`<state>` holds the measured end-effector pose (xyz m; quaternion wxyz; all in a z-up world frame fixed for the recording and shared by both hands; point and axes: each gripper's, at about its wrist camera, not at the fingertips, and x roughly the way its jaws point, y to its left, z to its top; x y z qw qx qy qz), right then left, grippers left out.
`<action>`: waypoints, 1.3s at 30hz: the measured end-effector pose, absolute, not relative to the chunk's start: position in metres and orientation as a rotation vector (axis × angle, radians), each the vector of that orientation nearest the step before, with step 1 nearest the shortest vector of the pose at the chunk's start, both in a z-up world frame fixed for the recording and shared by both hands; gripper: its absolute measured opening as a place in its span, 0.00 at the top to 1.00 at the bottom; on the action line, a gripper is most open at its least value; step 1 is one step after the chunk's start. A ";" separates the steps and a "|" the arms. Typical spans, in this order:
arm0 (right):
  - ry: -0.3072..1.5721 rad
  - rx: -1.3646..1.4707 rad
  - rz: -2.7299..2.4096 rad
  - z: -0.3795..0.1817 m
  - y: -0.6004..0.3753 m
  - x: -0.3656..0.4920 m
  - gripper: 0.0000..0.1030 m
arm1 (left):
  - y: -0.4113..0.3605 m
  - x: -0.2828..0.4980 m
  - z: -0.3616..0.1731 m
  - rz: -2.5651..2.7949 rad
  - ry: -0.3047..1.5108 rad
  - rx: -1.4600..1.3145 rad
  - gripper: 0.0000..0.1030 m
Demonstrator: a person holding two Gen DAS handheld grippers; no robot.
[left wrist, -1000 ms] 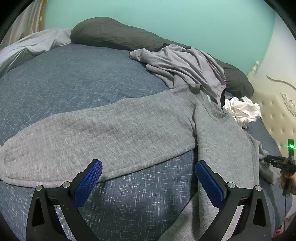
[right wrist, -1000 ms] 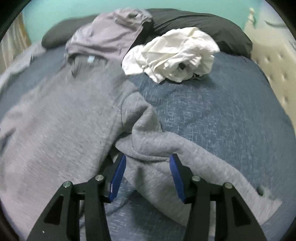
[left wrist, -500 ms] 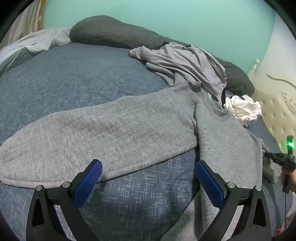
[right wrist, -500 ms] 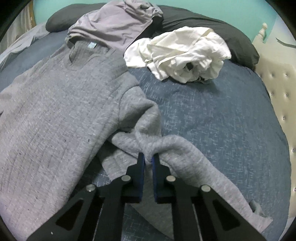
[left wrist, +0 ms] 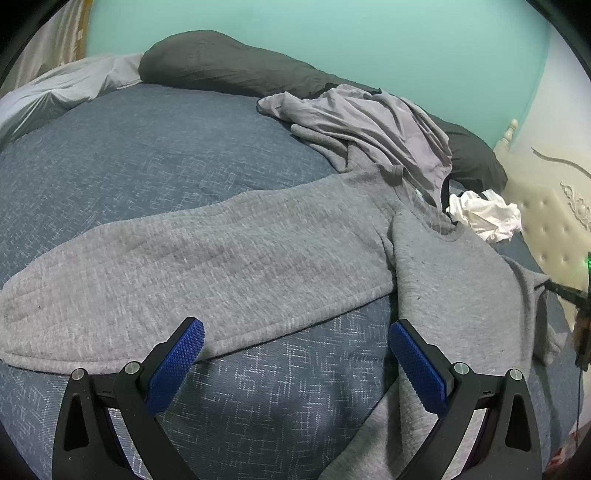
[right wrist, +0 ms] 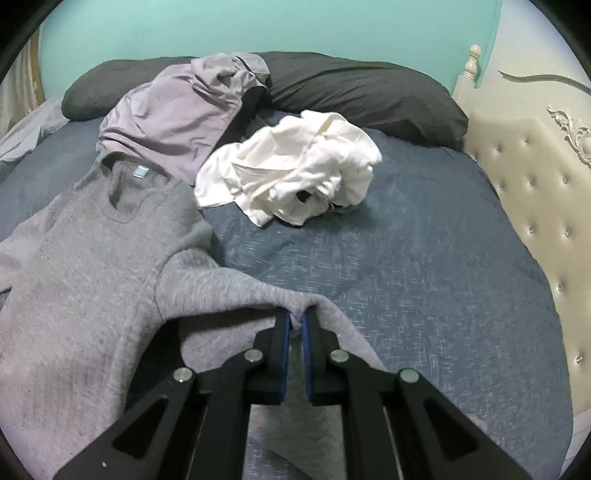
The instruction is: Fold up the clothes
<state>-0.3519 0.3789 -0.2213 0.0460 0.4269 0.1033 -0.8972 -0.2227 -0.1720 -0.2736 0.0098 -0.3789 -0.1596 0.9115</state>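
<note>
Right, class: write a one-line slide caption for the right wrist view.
Right gripper shut on grey sweater sleeve, lifting it off the blue bedspread.

Teal wall (right wrist: 258,26), tufted cream headboard (right wrist: 535,206)

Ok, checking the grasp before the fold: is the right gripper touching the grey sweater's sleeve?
Touching. The right wrist view shows the right gripper shut on a pinched ridge of the grey sweater's sleeve, with cloth between the pads.
</note>
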 end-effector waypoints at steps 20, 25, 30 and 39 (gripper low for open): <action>0.308 1.483 -2.268 -0.296 0.309 -0.275 0.91 | -0.171 -0.222 -0.272 2.837 -0.504 -1.175 0.00; 0.097 1.439 -2.362 -0.265 0.347 -0.280 0.85 | -0.173 -0.222 -0.271 2.839 -0.512 -1.168 0.00; -0.080 1.392 -2.542 -0.233 0.409 -0.283 0.71 | -0.174 -0.221 -0.270 2.841 -0.514 -1.167 0.00; -0.452 1.618 -2.875 -0.242 0.539 -0.284 0.49 | -0.171 -0.223 -0.272 2.837 -0.494 -1.178 0.00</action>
